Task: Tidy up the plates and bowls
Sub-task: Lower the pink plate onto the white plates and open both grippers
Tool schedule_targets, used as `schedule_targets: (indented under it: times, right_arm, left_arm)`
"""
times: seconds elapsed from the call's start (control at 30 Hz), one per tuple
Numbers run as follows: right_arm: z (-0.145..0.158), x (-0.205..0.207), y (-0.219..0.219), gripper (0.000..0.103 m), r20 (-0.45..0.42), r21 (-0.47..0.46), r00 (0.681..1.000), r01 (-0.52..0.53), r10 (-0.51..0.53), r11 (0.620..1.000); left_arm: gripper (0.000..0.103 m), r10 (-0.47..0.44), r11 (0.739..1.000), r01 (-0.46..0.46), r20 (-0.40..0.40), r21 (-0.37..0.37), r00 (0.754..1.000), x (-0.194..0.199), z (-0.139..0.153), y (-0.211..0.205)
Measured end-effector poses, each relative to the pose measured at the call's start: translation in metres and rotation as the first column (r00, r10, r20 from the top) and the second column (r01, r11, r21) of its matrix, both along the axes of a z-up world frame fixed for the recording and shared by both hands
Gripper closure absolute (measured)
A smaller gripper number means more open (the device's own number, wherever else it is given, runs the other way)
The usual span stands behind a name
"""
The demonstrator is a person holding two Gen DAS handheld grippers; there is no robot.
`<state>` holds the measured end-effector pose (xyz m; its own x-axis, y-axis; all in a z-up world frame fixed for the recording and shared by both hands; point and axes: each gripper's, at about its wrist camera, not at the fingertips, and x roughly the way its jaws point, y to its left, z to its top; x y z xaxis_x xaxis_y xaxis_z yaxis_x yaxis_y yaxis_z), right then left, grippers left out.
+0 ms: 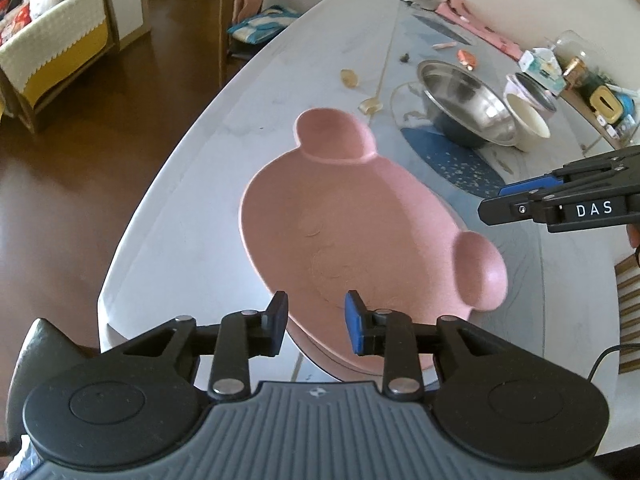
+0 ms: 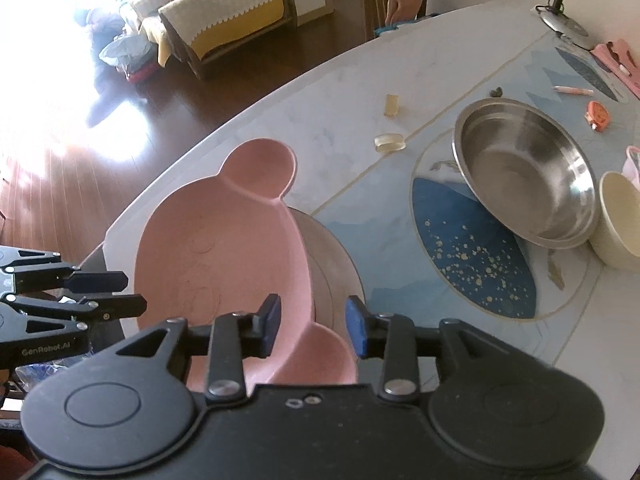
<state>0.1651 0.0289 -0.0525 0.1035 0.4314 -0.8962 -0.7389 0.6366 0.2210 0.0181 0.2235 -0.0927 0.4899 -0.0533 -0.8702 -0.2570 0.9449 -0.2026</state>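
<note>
With the pink plate (image 2: 224,240) set on a grey dish (image 2: 332,256) at the table (image 1: 192,200) edge, both the left gripper (image 1: 316,322) and right gripper (image 2: 312,326) hang spread and empty, so lift clear before reaching for the steel bowl (image 2: 524,168).

Light: daylight is cast from the upper left; the floor (image 2: 36,128) is blown out to white.
Glare: highlights are seen on the steel bowl (image 2: 524,172).
Distortion: the table (image 1: 192,184) edge is bent by the fisheye.
Blur: slight softness throughout.
</note>
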Motion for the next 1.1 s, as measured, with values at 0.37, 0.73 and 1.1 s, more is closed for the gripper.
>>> schedule_targets:
  times: [0.37, 0.73, 1.1]
  right_arm:
    - [0.031, -0.014, -0.047, 0.048, 0.025, 0.095, 0.997, 0.073, -0.076, 0.993]
    - [0.032, -0.003, -0.104, 0.036, 0.039, 0.124, 0.985, 0.163, -0.169, 0.979]
    - [0.016, -0.001, -0.122, 0.032, 0.021, 0.111, 0.987, 0.159, -0.162, 0.981]
  left_arm:
    - [0.05, -0.106, 0.993, 0.097, 0.133, 0.068, 0.985, 0.011, 0.042, -0.039]
    - [0.034, -0.06, 0.993, 0.04, 0.182, 0.111, 0.981, 0.026, 0.053, -0.05]
    - [0.028, 0.082, 0.982, -0.102, 0.131, 0.157, 0.988, 0.019, 0.029, -0.022]
